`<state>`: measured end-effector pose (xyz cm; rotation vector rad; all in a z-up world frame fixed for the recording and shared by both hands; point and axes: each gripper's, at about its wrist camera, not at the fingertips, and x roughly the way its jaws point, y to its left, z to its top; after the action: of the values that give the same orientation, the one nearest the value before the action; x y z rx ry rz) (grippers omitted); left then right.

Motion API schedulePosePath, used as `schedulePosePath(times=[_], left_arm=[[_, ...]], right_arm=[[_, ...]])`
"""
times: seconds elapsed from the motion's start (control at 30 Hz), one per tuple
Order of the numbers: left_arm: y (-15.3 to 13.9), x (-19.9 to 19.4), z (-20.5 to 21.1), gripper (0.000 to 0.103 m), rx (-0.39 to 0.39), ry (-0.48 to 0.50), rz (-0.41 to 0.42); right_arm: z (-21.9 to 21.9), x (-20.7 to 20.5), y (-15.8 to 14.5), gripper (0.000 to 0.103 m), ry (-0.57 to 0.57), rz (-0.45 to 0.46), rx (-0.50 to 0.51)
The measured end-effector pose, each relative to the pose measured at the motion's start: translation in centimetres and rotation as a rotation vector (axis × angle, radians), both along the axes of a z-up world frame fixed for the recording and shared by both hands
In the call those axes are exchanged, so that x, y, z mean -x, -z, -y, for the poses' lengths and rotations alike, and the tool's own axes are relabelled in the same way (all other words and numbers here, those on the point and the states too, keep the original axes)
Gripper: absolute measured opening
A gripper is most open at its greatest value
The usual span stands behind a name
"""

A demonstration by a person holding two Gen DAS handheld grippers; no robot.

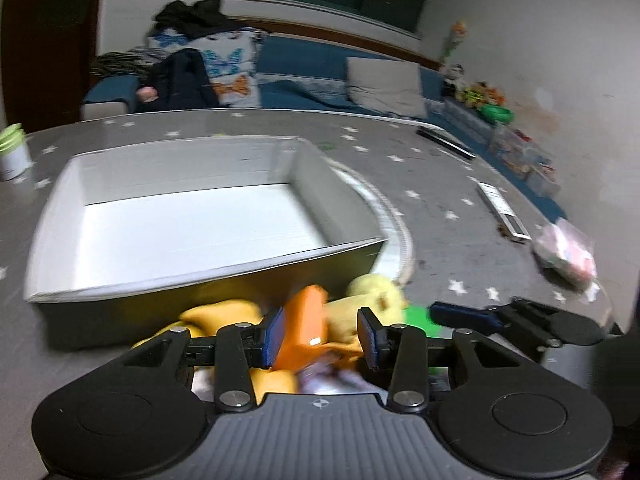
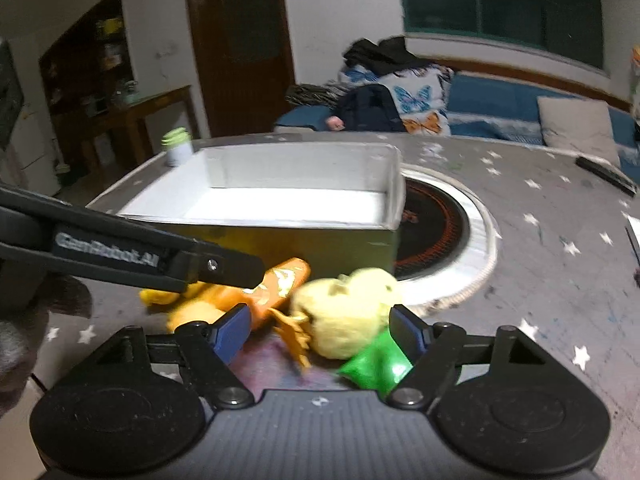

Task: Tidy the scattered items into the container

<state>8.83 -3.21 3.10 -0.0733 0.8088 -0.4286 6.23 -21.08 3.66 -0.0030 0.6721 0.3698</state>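
Note:
A white open box (image 1: 192, 220) stands on the grey star-patterned table; it also shows in the right wrist view (image 2: 288, 200). In front of it lies a pile: an orange tube-like packet (image 1: 304, 320) (image 2: 276, 284), a yellow plush chick (image 1: 372, 292) (image 2: 348, 312), a green packet (image 2: 376, 368) and yellow-orange soft pieces (image 1: 220, 314). My left gripper (image 1: 320, 340) is open, its jaws on either side of the orange packet. My right gripper (image 2: 320, 332) is open around the plush chick and green packet. The right gripper's finger (image 1: 464, 314) shows in the left wrist view.
A round black hob with a white rim (image 2: 440, 236) lies right of the box. A white cup with a green lid (image 1: 12, 152) stands at the table's far left. Remotes (image 1: 504, 212) and a plastic bag (image 1: 568, 252) lie at right. A sofa (image 1: 320, 76) is behind.

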Motion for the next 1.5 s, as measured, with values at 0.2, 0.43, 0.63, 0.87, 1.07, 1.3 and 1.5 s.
schedulePosePath(times=[0.2, 0.43, 0.63, 0.87, 1.07, 1.3, 1.5], left_arm=[[0.3, -1.2, 2.1, 0.042, 0.029, 0.083, -0.036], [1.1, -2.6, 4.4, 0.042, -0.013, 0.145, -0.042], [2.2, -3.8, 5.4, 0.043, -0.075, 0.167, -0.048], [2.8, -4.5, 5.4, 0.045, -0.087, 0.200, -0.065], [2.6, -4.4, 5.2, 0.041, -0.072, 0.189, -0.074], [1.5, -3.6, 4.1, 0.022, -0.016, 0.155, -0.077], [1.5, -3.1, 3.5, 0.026, -0.005, 0.160, -0.086]], right_arm=[[0.9, -1.2, 1.0, 0.076, 0.015, -0.026, -0.011], [1.0, -2.3, 2.0, 0.069, -0.006, -0.057, -0.040], [0.5, -2.6, 2.4, 0.069, -0.022, -0.058, -0.035], [-0.6, -2.3, 2.8, 0.065, -0.034, -0.033, 0.028], [-0.3, -1.8, 2.4, 0.056, -0.030, -0.040, 0.001], [-0.2, -0.8, 1.4, 0.052, -0.047, -0.014, 0.000], [-0.6, -0.6, 1.9, 0.053, -0.055, -0.029, 0.038]])
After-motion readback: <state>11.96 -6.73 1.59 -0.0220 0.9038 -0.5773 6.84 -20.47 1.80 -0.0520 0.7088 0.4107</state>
